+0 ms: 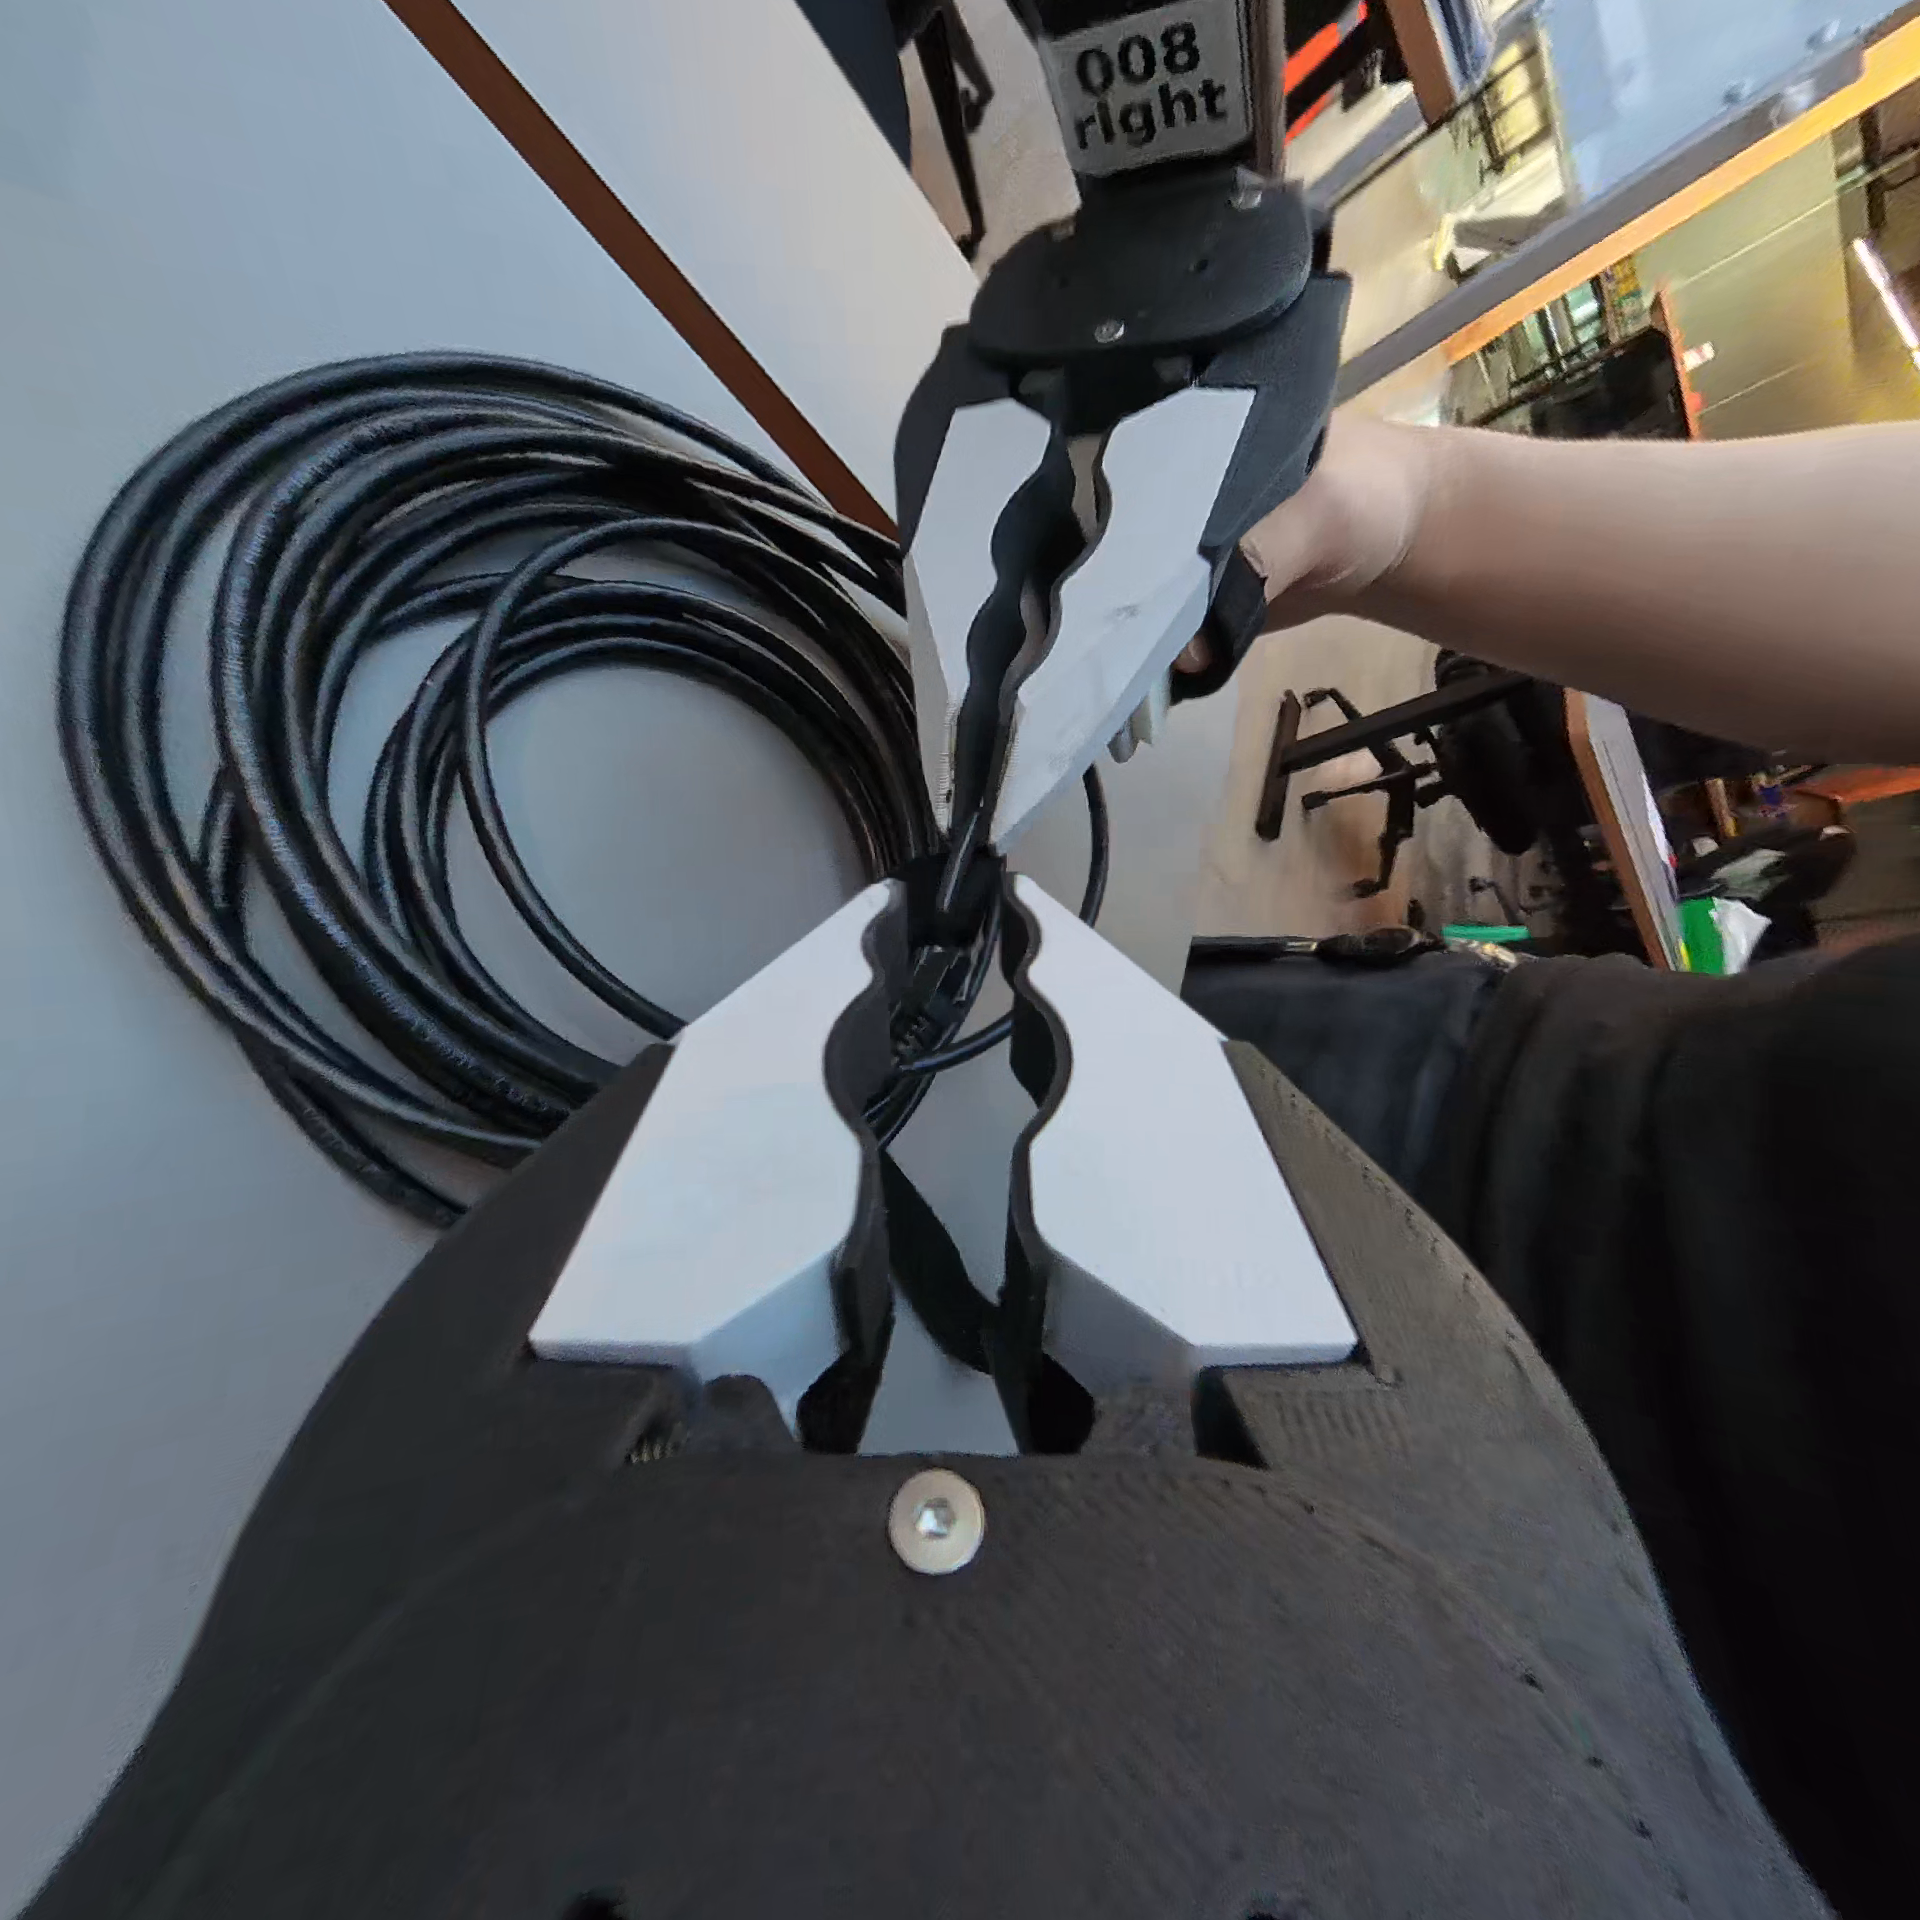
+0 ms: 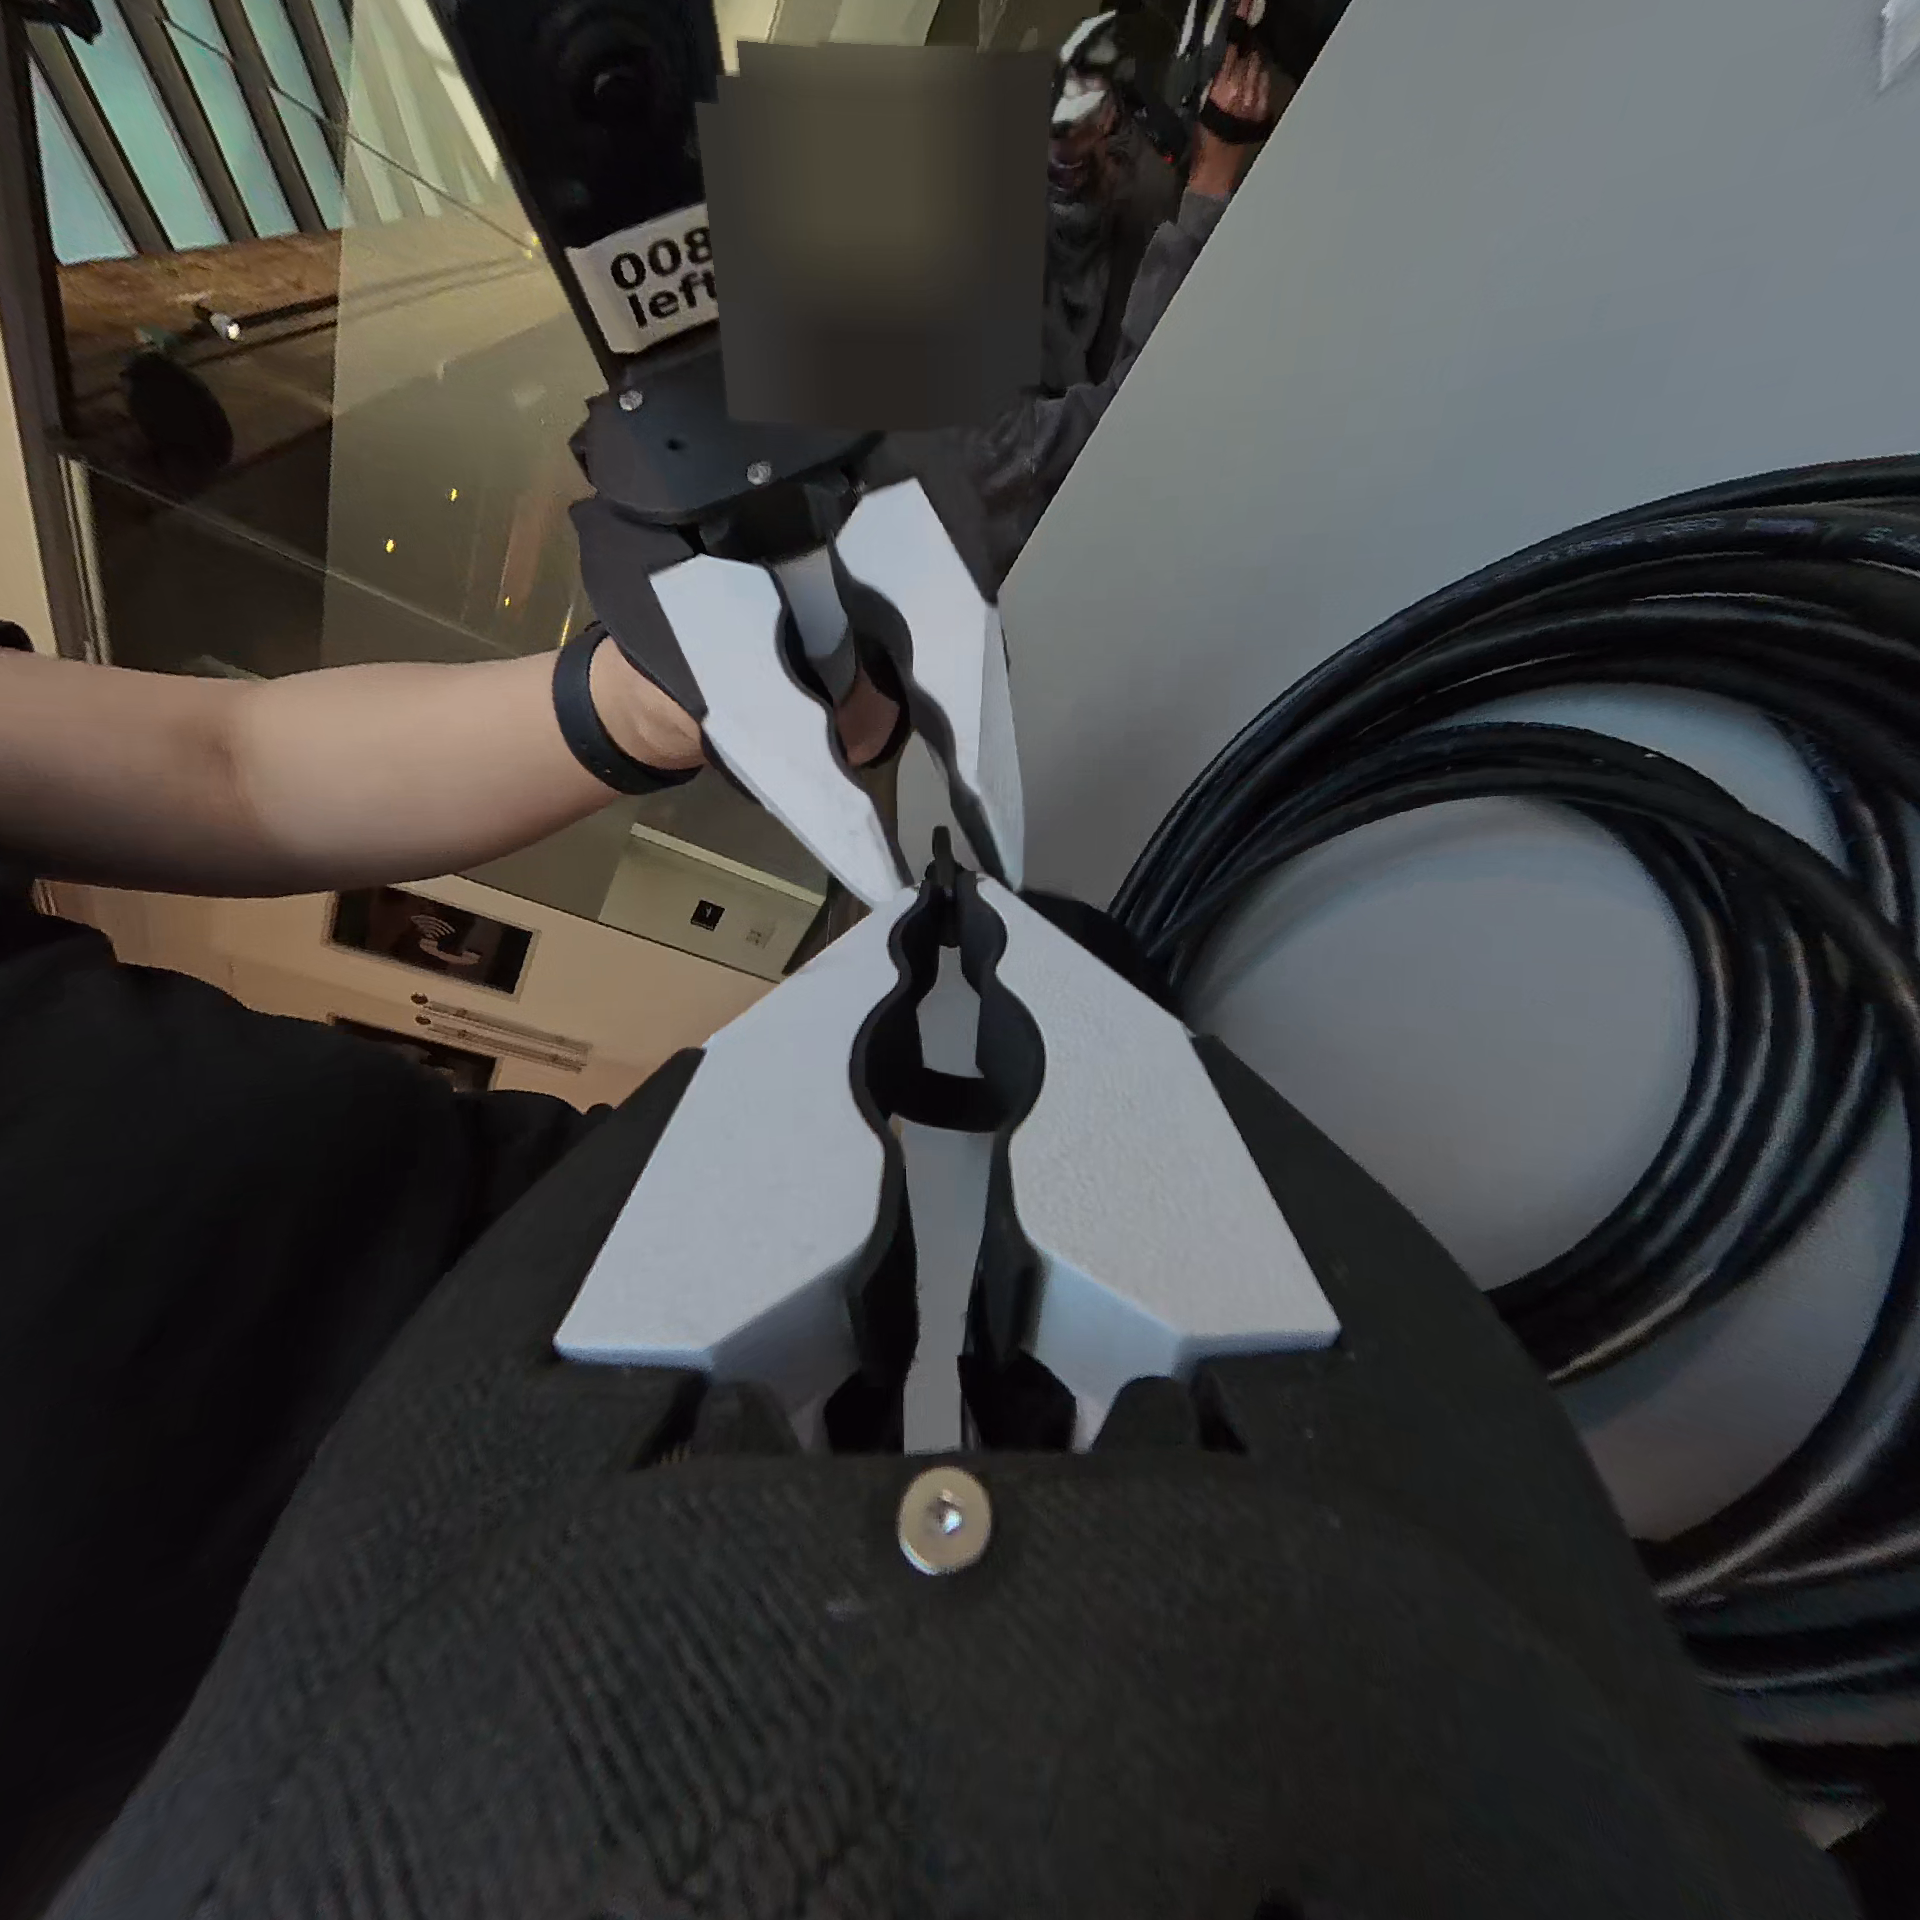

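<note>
Where the two tools meet tip to tip at the near side of the cable coil (image 1: pixel 343 748), each is clamped on cable material: the left hand-held gripper (image 1: pixel 951 914) has its fingers drawn in around a small black connector (image 1: pixel 930 987) with thin strands passing between them, and the right hand-held gripper (image 2: pixel 943 894) is closed on a thin black cable end (image 2: pixel 942 862) at its very tips. Opposed grips this close together suggest the short stretch between them is being held steady from both sides. The coil lies flat on the pale tabletop (image 1: pixel 156 312), its loops bunched just beside both grippers. A brown edge strip (image 1: pixel 644 249) bounds the tabletop beyond the coil. Open room lies off the tabletop, toward the person's hand (image 1: pixel 1340 520) and dark clothing; the coil side is crowded.
</note>
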Available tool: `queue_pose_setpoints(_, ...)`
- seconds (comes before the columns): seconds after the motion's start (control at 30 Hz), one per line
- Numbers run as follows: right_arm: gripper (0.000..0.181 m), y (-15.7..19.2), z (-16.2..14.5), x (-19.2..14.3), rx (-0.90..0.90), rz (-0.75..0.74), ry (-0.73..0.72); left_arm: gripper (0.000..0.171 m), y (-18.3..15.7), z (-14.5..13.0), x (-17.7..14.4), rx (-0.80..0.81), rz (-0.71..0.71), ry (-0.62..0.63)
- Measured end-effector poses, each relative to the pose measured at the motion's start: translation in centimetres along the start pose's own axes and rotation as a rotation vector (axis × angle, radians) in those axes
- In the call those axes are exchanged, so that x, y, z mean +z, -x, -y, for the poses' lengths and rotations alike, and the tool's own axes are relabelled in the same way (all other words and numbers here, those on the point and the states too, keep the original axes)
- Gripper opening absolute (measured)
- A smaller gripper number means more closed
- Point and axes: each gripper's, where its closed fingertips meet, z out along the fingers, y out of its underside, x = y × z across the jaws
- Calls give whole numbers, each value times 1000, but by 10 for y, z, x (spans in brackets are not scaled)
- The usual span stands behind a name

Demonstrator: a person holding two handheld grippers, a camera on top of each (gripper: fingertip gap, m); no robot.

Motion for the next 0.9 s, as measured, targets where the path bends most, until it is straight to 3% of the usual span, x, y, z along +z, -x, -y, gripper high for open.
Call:
queue_pose_setpoints(0.27, 1, -18, 3, -11, -71, -147, -89, 8, 11, 4, 16, -53, -55, 4)
queue_pose_setpoints(0.4, 15, -27, -4, -14, -130, -226, -35, 6, 10, -1, 19, 16, -105, 131)
queue_pose_setpoints(0.57, 16, -33, -13, -11, -193, -277, 44, 6, 16, -9, 24, 119, -87, 273)
queue_pose_setpoints(0.77, 25, -33, -14, -19, -166, -284, -2, 6, 19, 3, 19, 109, -88, 245)
queue_pose_setpoints(0.9, 35, -34, -15, -7, -185, -305, -13, 6, 15, 5, 15, 134, -105, 251)
